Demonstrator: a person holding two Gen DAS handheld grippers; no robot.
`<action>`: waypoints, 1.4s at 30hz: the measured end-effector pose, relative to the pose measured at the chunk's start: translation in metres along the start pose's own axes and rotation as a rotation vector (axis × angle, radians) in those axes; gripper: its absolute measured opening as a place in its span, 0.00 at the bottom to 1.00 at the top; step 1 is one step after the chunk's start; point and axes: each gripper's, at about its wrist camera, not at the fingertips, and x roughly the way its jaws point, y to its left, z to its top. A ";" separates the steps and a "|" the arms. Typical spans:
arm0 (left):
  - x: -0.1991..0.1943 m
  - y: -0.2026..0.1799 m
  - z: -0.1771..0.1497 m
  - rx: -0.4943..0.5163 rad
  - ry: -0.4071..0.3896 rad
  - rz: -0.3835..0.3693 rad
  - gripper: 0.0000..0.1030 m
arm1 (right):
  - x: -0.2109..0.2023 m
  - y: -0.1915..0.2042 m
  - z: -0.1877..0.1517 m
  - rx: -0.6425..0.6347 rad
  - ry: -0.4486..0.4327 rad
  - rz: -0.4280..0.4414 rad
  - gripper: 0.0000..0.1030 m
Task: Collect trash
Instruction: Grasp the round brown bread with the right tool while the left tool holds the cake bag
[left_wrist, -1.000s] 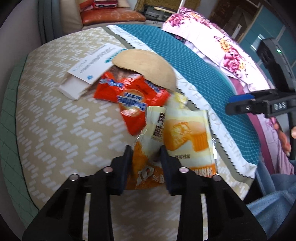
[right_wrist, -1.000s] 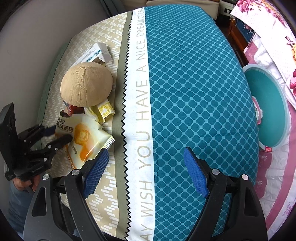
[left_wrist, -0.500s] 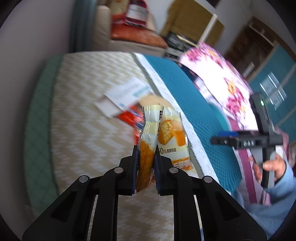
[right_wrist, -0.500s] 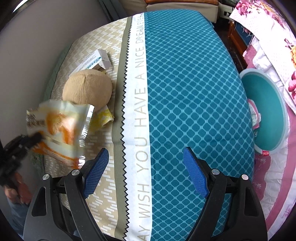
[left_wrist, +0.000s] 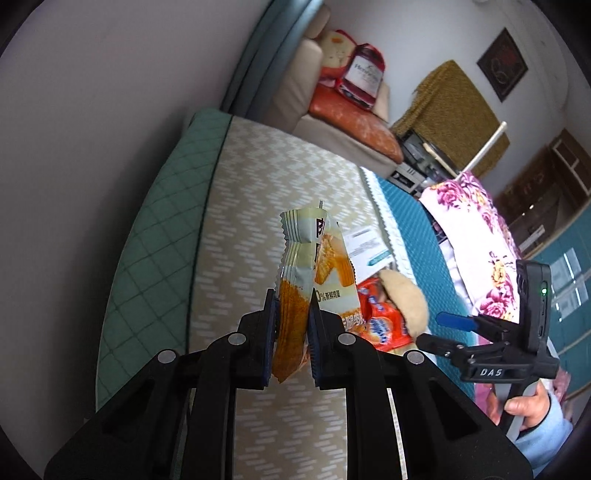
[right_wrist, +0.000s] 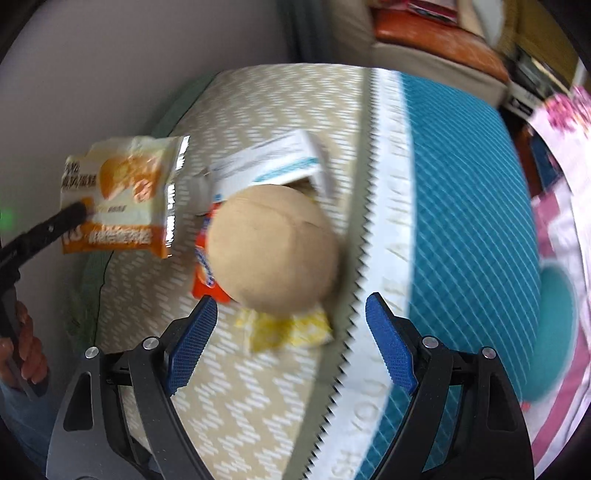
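Observation:
My left gripper (left_wrist: 291, 332) is shut on an orange and cream cake wrapper (left_wrist: 310, 269) and holds it up above the bed; the wrapper also shows in the right wrist view (right_wrist: 122, 199). My right gripper (right_wrist: 288, 347) is open and empty, hovering over the trash pile. The pile holds a tan round bun-shaped thing (right_wrist: 271, 247), a red snack wrapper (right_wrist: 207, 280) under it, a yellow wrapper (right_wrist: 288, 328) in front of it and a white and blue box (right_wrist: 269, 166) behind it. The red wrapper (left_wrist: 380, 321), the tan thing (left_wrist: 406, 302) and the box (left_wrist: 365, 247) show in the left view.
The bed has a beige zigzag cover (right_wrist: 258, 406), a white lettered band (right_wrist: 384, 221) and a teal diamond cover (right_wrist: 472, 206). A teal round bin (right_wrist: 554, 332) stands at the right beside the bed. A wall runs along the left. A sofa with cushions (left_wrist: 351, 110) is beyond the bed.
My left gripper has lifted the cake wrapper off the bed and raised it higher. My right gripper has moved left and forward, from over the teal cover to over the trash pile.

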 end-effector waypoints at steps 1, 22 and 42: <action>0.003 0.003 0.000 -0.006 0.006 0.001 0.16 | 0.006 0.006 0.005 -0.027 0.001 -0.014 0.76; 0.017 -0.036 0.014 0.034 0.005 -0.108 0.16 | -0.023 -0.061 0.023 0.165 -0.155 0.071 0.34; 0.036 -0.094 0.023 0.094 0.030 -0.129 0.16 | -0.038 -0.144 0.008 0.318 -0.241 -0.056 0.06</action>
